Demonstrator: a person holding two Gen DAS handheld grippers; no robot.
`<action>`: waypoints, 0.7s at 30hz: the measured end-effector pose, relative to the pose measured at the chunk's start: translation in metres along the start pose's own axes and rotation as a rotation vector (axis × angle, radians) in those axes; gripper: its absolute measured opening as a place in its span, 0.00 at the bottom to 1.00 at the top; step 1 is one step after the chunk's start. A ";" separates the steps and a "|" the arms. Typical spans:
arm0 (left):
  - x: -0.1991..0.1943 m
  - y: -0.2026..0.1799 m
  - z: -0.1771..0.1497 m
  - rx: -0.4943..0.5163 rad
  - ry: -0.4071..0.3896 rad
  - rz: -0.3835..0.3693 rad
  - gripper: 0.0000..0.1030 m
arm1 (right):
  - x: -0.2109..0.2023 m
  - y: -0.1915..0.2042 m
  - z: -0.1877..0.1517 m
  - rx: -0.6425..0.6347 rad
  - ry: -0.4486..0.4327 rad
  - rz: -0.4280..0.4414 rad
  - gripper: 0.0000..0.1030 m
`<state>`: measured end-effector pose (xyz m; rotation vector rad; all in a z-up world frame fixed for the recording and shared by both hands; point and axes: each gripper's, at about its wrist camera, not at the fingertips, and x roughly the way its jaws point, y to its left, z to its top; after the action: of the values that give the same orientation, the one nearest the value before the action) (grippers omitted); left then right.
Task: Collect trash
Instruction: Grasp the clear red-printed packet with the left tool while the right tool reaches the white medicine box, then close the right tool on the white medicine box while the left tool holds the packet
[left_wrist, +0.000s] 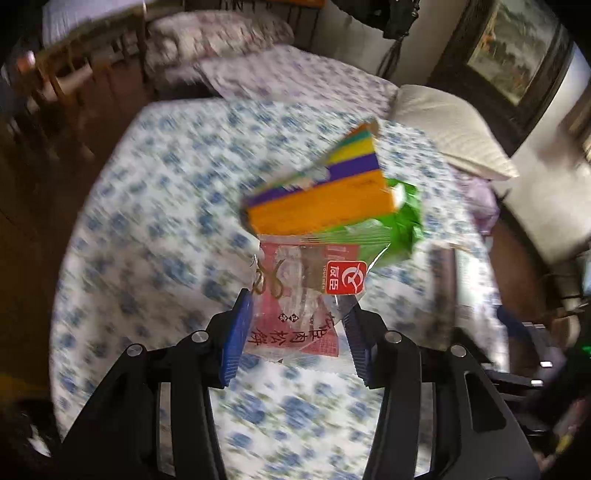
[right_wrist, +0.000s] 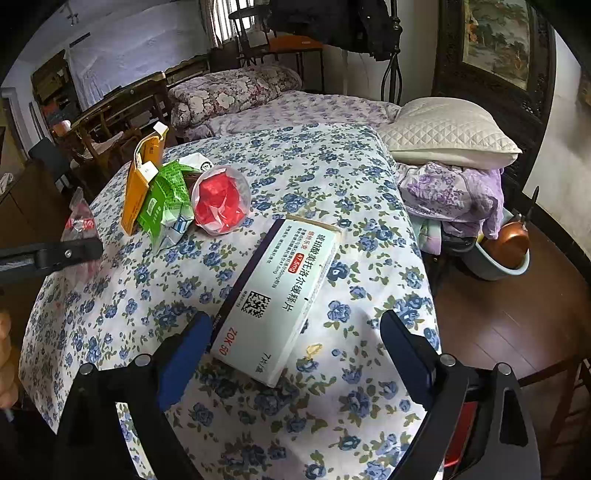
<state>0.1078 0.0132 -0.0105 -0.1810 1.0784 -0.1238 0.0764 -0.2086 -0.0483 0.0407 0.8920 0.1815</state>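
At the far left of the right wrist view we saw the left claw (right_wrist: 79, 251) reaching in from the edge with a red and clear plastic snack wrapper (right_wrist: 78, 218) pinched in it. Its own camera, blurred by motion, showed the same wrapper (left_wrist: 295, 314) clamped between its blue pads (left_wrist: 236, 339), held above the blue-flowered bedspread (left_wrist: 147, 221).

Just right of that claw, a tall orange cardboard box (right_wrist: 138, 184) stood on the bedspread (right_wrist: 295, 162), leaning against a crumpled green and white carton (right_wrist: 164, 203). Touching the carton on its right lay a clear plastic cup stuffed with red paper (right_wrist: 221, 201), tipped on its side with its mouth toward us. In the left wrist view the orange box (left_wrist: 321, 210) and green carton (left_wrist: 399, 221) showed right behind the wrapper.

Further right and nearer, a white medicine box with a purple edge (right_wrist: 277, 295) lay flat on the bedspread. We held the right claw (right_wrist: 295, 354) spread wide around its near end; its left pad (right_wrist: 184, 354) sat close against the box, though we could not tell whether it touched, and the right pad (right_wrist: 406, 354) stood apart.

Beyond, a white quilted pillow (right_wrist: 450, 129) rested at the head of the bed.
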 end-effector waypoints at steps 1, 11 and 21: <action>0.000 -0.001 0.000 0.001 -0.003 -0.003 0.48 | 0.002 0.002 -0.001 -0.001 0.003 0.009 0.89; 0.003 -0.005 0.000 0.063 -0.037 0.087 0.48 | 0.016 0.021 -0.003 -0.009 0.000 0.010 0.94; 0.010 -0.014 -0.008 0.089 -0.018 0.108 0.48 | 0.017 0.023 -0.003 -0.019 -0.015 -0.032 0.94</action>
<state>0.1055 -0.0030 -0.0196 -0.0436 1.0599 -0.0731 0.0808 -0.1832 -0.0608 0.0103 0.8756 0.1592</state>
